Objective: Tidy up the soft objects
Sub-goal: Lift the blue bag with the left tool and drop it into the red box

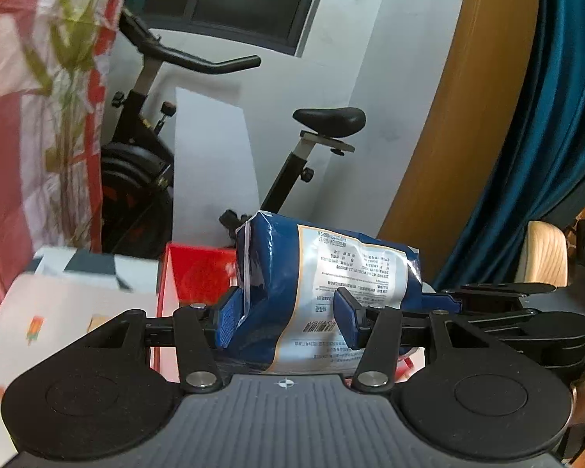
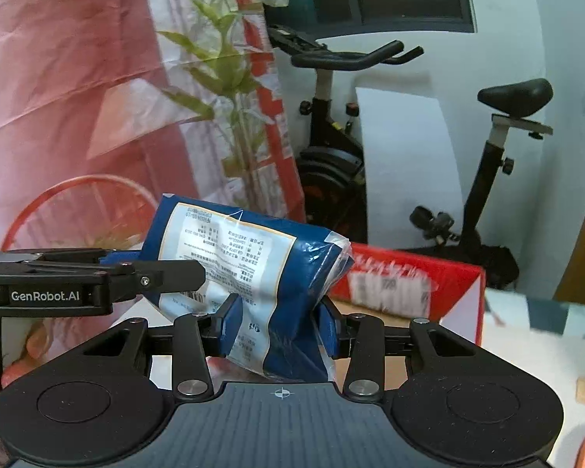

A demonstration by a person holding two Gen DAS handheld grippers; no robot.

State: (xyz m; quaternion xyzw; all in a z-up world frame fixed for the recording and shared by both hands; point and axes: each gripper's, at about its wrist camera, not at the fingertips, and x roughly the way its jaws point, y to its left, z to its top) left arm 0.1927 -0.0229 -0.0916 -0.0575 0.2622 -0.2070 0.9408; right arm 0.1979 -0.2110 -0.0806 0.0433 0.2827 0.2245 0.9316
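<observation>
Between both pairs of jaws hangs a soft blue plastic packet with a white printed label, lifted clear of the things below. The left gripper, partly open, pinches one end of it; the right gripper, closed a little narrower, pinches the other end, its blue pads pressing the film. At 12 o'clock behind the packet sits a red cardboard box; farther back, a black exercise bike stands by the white wall.
</observation>
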